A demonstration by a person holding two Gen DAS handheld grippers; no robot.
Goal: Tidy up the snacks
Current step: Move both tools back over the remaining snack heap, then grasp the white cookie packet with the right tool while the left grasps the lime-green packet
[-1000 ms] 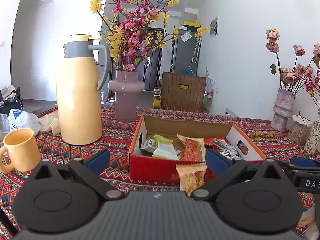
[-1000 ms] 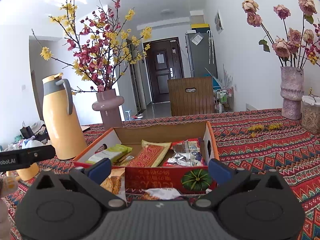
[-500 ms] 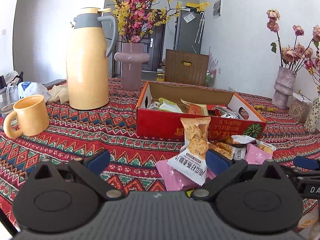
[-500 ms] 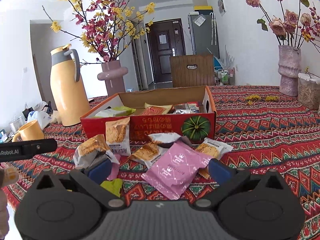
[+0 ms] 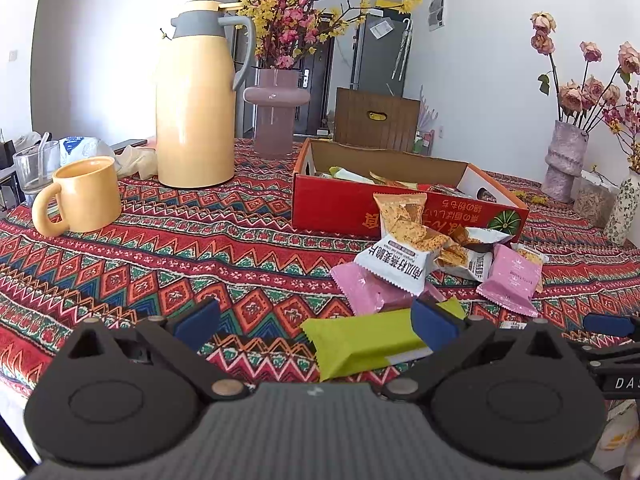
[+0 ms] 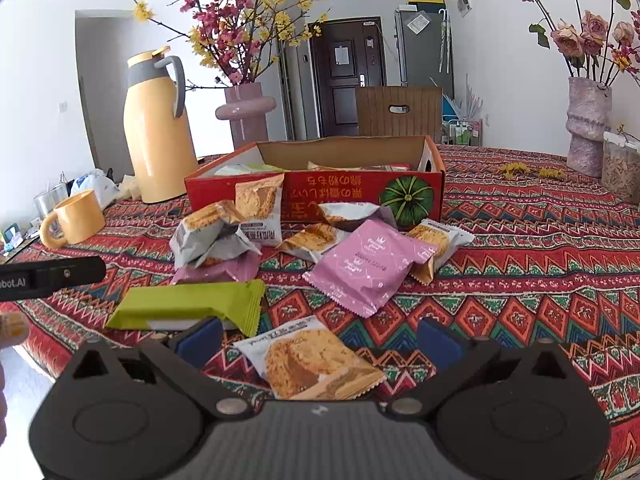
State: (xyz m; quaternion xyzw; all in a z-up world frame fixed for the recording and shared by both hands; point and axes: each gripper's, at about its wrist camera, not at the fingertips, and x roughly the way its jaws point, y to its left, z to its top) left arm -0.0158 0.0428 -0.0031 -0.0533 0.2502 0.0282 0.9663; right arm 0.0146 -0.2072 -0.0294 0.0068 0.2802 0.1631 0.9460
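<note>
Crinkly snack packets (image 6: 362, 266) sit heaped on the table (image 5: 160, 264) right in front of the red box (image 6: 320, 192). Both tools, left (image 5: 316, 322) and right (image 6: 320, 338), gape wide, holding nothing; mug (image 5: 82, 196) and flask (image 5: 196, 96) stand off left.

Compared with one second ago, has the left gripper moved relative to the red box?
Yes. The left gripper has pulled back from the red box, which now looks smaller and farther, and loose packets on the tablecloth have come into view.

both tools pulled back from box (image 6: 316, 188) | loose snacks (image 6: 360, 264) now visible
</note>
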